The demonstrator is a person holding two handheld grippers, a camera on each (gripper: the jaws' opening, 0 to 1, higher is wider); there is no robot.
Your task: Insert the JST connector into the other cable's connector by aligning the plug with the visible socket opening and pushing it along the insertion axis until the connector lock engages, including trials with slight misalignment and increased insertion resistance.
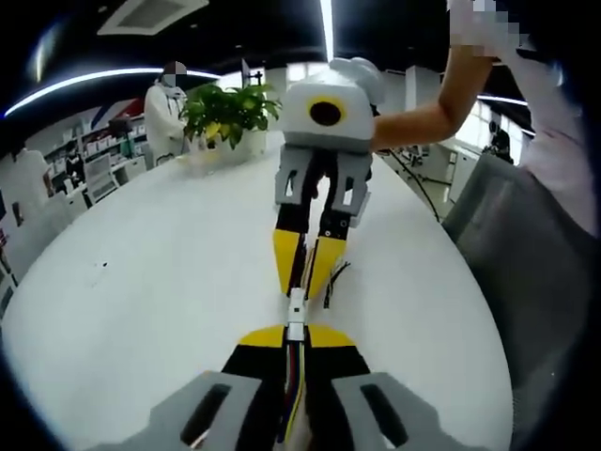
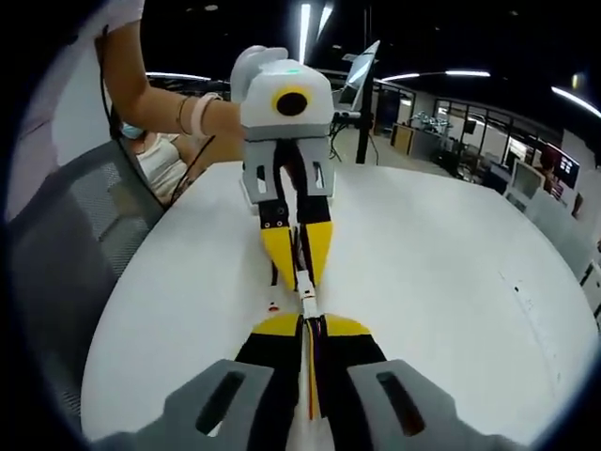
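My left gripper (image 1: 296, 340) and right gripper (image 2: 308, 327) each pinch a cable, white connectors (image 1: 296, 313) meeting between them over the table (image 1: 141, 291).

Left gripper (image 1: 297, 336): grey slotted finger bases, black jaw arms, yellow tips. Same build seen from the right gripper view (image 2: 300, 263): white rounded housing with yellow ring marking, grey bracket below. Right gripper (image 2: 311, 325) identical in colours and shape; from the left gripper view (image 1: 306, 268) white housing likewise. Person wears a pale short sleeve (image 1: 563, 122) and a light wristband (image 2: 199, 115)
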